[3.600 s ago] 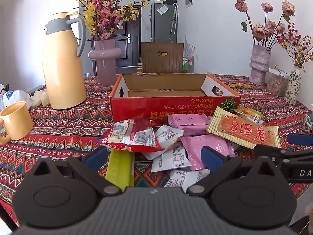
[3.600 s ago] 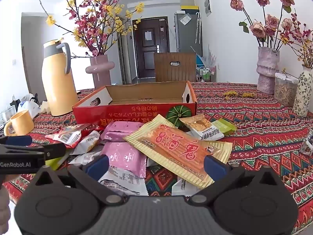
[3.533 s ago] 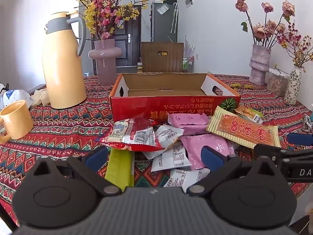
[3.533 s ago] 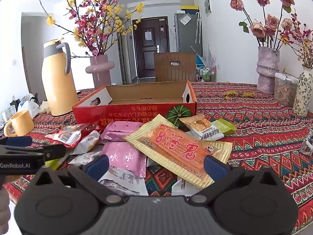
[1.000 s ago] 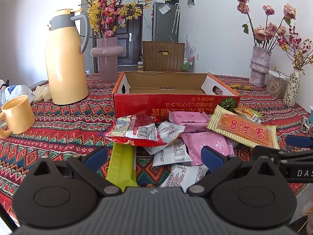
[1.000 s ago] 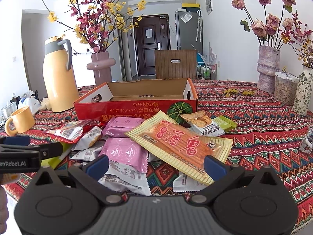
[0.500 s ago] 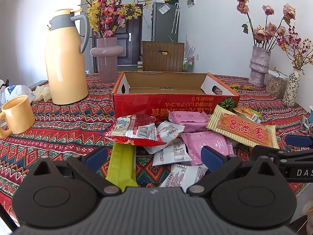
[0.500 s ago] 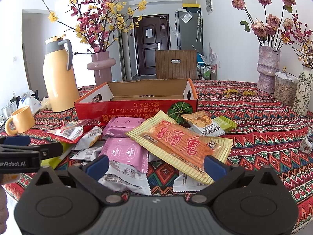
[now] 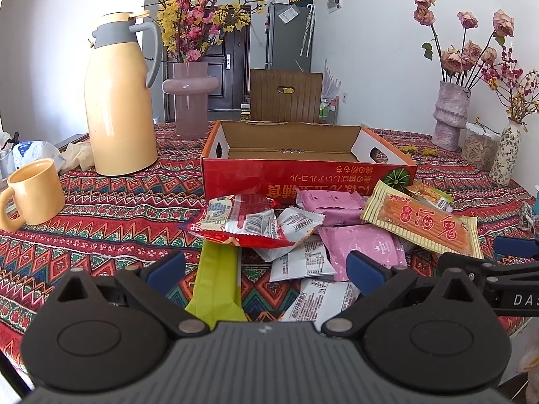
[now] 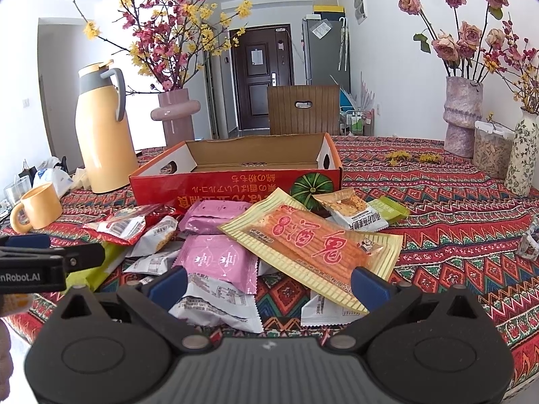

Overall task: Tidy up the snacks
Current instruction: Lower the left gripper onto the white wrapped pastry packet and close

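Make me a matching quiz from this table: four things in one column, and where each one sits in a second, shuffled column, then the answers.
Things
1. thermos jug
2. mug
3. long yellow snack bag
4. lime green packet

Places
A. on top of the pile, overlapping a pink packet
B. nearest the left tongs, ahead of their open tips
C. left edge of the table, in front of the jug
D. standing left of the red cardboard box

Pairs: 1-D, 2-C, 3-A, 4-B

Bright, sharp daylight from the left, soft shadows, strong fisheye bending and dark vignetted corners at the edges
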The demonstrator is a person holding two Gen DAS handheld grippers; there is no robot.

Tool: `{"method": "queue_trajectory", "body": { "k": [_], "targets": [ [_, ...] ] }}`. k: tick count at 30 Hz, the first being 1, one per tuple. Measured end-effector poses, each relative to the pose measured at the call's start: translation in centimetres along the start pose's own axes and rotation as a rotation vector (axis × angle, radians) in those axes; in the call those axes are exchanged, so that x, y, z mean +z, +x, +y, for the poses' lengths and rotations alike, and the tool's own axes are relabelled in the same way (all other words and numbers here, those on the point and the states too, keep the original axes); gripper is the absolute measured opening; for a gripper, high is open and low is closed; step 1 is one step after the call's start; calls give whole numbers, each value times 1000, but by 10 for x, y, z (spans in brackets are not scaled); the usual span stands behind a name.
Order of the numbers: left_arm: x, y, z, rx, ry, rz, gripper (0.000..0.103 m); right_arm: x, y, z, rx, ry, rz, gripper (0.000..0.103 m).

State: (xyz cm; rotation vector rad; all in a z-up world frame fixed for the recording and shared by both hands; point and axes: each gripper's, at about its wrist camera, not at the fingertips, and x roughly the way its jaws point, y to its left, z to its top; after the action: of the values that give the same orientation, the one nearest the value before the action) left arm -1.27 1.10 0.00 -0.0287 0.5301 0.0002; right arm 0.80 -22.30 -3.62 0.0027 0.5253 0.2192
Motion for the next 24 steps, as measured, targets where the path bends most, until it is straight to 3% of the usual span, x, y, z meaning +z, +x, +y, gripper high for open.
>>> {"method": "queue_trajectory", "body": {
  "k": [24],
  "targets": [
    [-42,9,15,-42,45,166,103,-24,-7,7,17,-2,32,103]
  ]
}}
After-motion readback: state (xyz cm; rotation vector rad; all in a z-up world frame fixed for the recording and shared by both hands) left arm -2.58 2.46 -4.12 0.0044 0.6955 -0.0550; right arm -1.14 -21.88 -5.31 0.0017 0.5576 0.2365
